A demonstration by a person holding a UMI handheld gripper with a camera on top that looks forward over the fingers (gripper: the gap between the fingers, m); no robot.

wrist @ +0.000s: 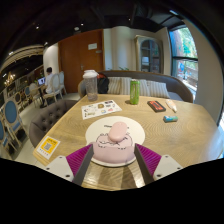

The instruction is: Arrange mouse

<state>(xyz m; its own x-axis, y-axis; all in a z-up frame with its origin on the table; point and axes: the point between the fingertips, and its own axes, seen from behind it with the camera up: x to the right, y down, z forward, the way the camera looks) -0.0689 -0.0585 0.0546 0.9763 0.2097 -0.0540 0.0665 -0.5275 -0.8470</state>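
Observation:
A pale pink mouse (113,143) with a darker scroll wheel sits between my gripper's (113,152) two fingers, and both fingers press on its sides. The magenta pads (76,158) show at either side of it. The mouse is over the near edge of a round white mouse pad (100,128), which lies on the wooden table (60,125). I cannot tell whether the mouse rests on the pad or hangs just above it.
Beyond the pad are a printed leaflet (100,108), a clear jar (91,84), a green bottle (134,91), a brown flat object (156,105) and a small teal item (170,118). A yellow booklet (47,148) lies to the left. Chairs stand left of the table.

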